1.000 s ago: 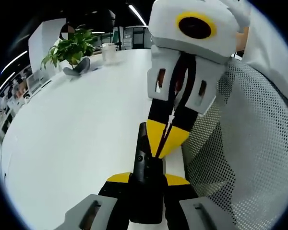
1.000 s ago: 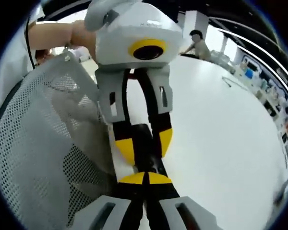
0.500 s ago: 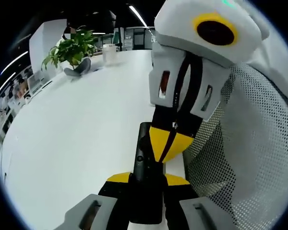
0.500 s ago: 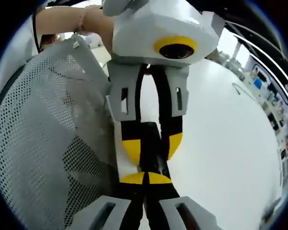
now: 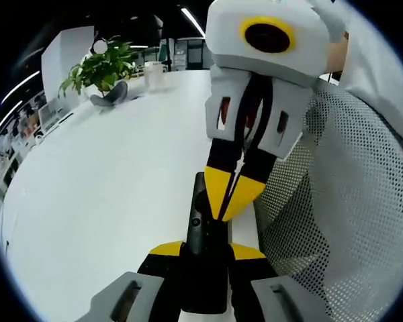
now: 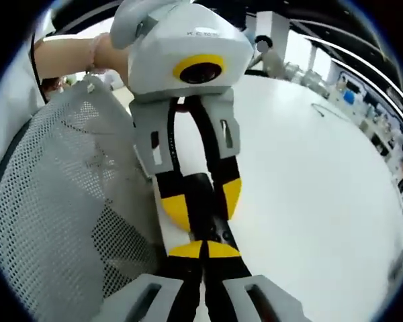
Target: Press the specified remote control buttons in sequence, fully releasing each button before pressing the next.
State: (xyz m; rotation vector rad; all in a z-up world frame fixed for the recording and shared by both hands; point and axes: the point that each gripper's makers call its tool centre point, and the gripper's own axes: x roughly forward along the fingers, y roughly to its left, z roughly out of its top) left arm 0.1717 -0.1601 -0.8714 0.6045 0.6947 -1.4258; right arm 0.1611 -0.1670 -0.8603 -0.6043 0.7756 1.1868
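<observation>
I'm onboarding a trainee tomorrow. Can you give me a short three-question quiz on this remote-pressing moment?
1. True or false: the left claw grips the black remote.
2. The right claw's tips are: A) spread wide, B) shut together over the remote.
3. What stands at the white table's far end?

Key: 1 true; 2 B; 3 a potted plant.
</observation>
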